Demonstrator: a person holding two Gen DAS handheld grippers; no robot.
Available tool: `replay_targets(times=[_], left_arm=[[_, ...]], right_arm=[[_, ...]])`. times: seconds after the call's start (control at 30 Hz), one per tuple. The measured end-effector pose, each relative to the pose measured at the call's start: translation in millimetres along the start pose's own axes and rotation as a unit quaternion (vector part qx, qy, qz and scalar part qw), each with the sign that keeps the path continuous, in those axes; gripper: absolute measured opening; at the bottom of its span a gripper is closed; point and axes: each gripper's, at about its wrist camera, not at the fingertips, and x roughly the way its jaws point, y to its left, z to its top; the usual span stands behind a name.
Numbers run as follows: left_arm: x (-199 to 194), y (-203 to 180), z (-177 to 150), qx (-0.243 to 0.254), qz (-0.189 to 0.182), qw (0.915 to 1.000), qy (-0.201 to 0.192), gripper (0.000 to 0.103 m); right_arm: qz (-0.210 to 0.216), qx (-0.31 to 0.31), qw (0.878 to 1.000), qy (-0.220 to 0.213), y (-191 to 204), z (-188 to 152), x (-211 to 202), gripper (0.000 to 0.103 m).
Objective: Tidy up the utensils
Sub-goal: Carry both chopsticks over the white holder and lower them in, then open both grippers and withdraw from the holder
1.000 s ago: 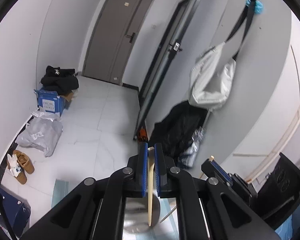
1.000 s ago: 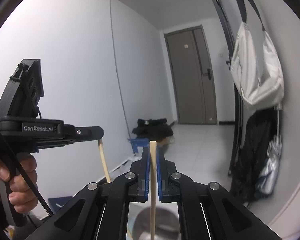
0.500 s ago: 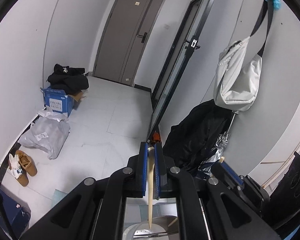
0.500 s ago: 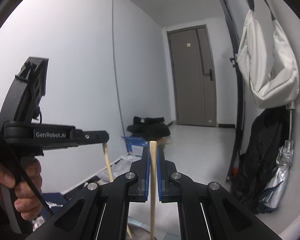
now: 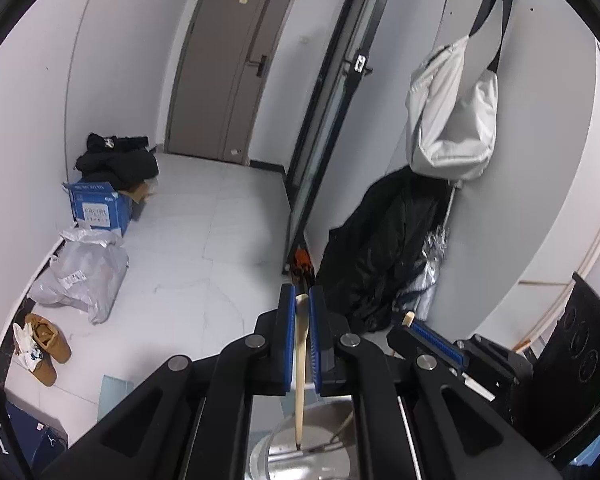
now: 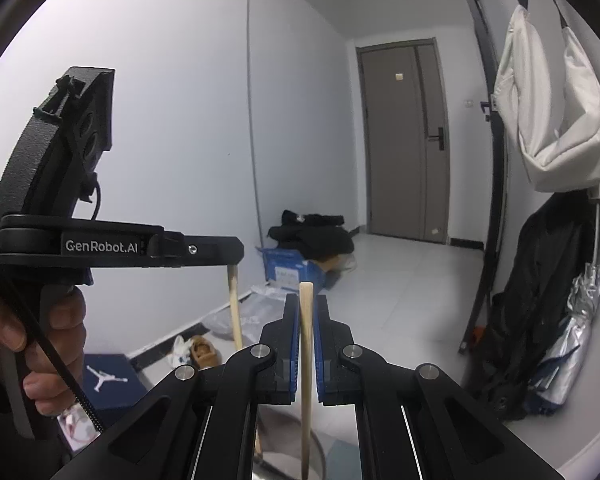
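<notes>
Both grippers have tilted a little downward over the last second, so the round stainless-steel holder [image 5: 300,452] now fills more of the left view's bottom edge and the door has slid upward.

The left gripper [image 5: 302,336] is clamped on a pale wooden chopstick [image 5: 301,364] that hangs nearly upright between its blue pads, thick end up, with the narrow tip just at or inside the holder's mouth; contact with the metal cannot be made out. The right gripper [image 6: 307,344] pinches a second pale wooden chopstick [image 6: 306,360] the same way, its tip low beside the holder's rim [image 6: 320,456]. No counter shows under the holder; only white floor tiles lie beyond.

My guess is both sticks are about to be dropped in. The main risk is release while a tip sits on or outside the rim: a stick would bounce off and fall to the floor. The two grippers are close together, so they could knock each other and skew either stick.
</notes>
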Motion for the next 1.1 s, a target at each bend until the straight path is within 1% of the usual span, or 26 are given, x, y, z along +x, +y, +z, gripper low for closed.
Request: replay_targets(times=[0.03, 0.23, 0.33, 0.37, 0.4, 0.47, 0.5, 0.57, 0.6, 0.63, 0.67, 0.7, 0.73, 0.77, 0.8, 0.83, 0.87, 0.9, 0.97, 1.0, 1.07, 1.1], left_arm=[[2, 2, -3, 0.001, -0.009, 0.9999, 0.012, 0.003], [9, 5, -21, 0.011, -0.01, 0.9988, 0.047, 0.003], [11, 3, -23, 0.02, -0.03, 0.9973, 0.064, 0.004], [13, 3, -23, 0.02, -0.031, 0.9965, 0.074, 0.004], [13, 5, -23, 0.017, -0.022, 0.9966, 0.077, 0.004], [10, 10, -23, 0.005, -0.023, 0.9968, 0.076, 0.006], [6, 13, -22, -0.002, -0.017, 0.9971, 0.074, 0.011], [-3, 17, -21, -0.011, 0.005, 0.9977, 0.066, 0.031], [-6, 19, -21, -0.015, 0.01, 0.998, 0.061, 0.044], [-13, 21, -21, -0.022, 0.02, 0.9983, 0.049, 0.057], [-22, 23, -21, -0.029, 0.032, 0.9984, 0.037, 0.062], [-27, 24, -21, -0.032, 0.043, 0.9981, 0.031, 0.069], [-34, 25, -22, -0.037, 0.059, 0.9973, 0.024, 0.073], [-41, 26, -22, -0.043, 0.071, 0.9964, 0.019, 0.074], [-47, 27, -23, -0.05, 0.078, 0.9956, 0.016, 0.079], [-49, 28, -23, -0.056, 0.087, 0.9945, 0.015, 0.086], [-54, 27, -24, -0.062, 0.1, 0.993, 0.014, 0.087], [-60, 26, -26, -0.068, 0.108, 0.9918, 0.011, 0.087], [-69, 23, -29, -0.066, 0.113, 0.9914, 0.004, 0.087], [-79, 18, -32, -0.062, 0.127, 0.99, -0.007, 0.088], [-87, 15, -36, -0.053, 0.135, 0.9892, -0.022, 0.092], [-94, 12, -38, -0.048, 0.141, 0.9884, -0.031, 0.096]], right_arm=[[-0.001, -0.004, 1.0, 0.004, 2, -2, -1, 0.006], [0.008, -0.016, 0.999, 0.031, 8, -15, -2, 0.006], [0.017, -0.017, 0.999, 0.047, 9, -21, 3, 0.006], [0.019, -0.017, 0.998, 0.053, 11, -24, 5, 0.006], [0.025, -0.016, 0.998, 0.062, 12, -27, 8, 0.008], [0.04, -0.009, 0.996, 0.076, 13, -30, 11, 0.009], [0.042, -0.01, 0.995, 0.086, 15, -31, 13, 0.01], [0.042, -0.014, 0.995, 0.09, 18, -32, 10, 0.018], [0.04, -0.011, 0.995, 0.087, 19, -33, 5, 0.022], [0.039, -0.007, 0.996, 0.084, 19, -33, 1, 0.029], [0.039, -0.003, 0.996, 0.082, 20, -33, -4, 0.033], [0.037, 0.004, 0.996, 0.076, 20, -33, -11, 0.034], [0.035, 0.007, 0.997, 0.074, 21, -33, -15, 0.036], [0.031, 0.01, 0.997, 0.073, 22, -32, -19, 0.041], [0.028, 0.013, 0.997, 0.072, 24, -32, -24, 0.045], [0.024, 0.018, 0.997, 0.068, 27, -31, -31, 0.051], [0.022, 0.022, 0.998, 0.062, 30, -30, -37, 0.056], [0.021, 0.024, 0.998, 0.056, 32, -28, -43, 0.058], [0.018, 0.026, 0.999, 0.041, 43, -25, -57, 0.068], [0.016, 0.027, 0.999, 0.036, 48, -23, -61, 0.07], [0.016, 0.025, 0.999, 0.026, 57, -22, -70, 0.074], [0.013, 0.025, 0.999, 0.019, 63, -21, -77, 0.075]])
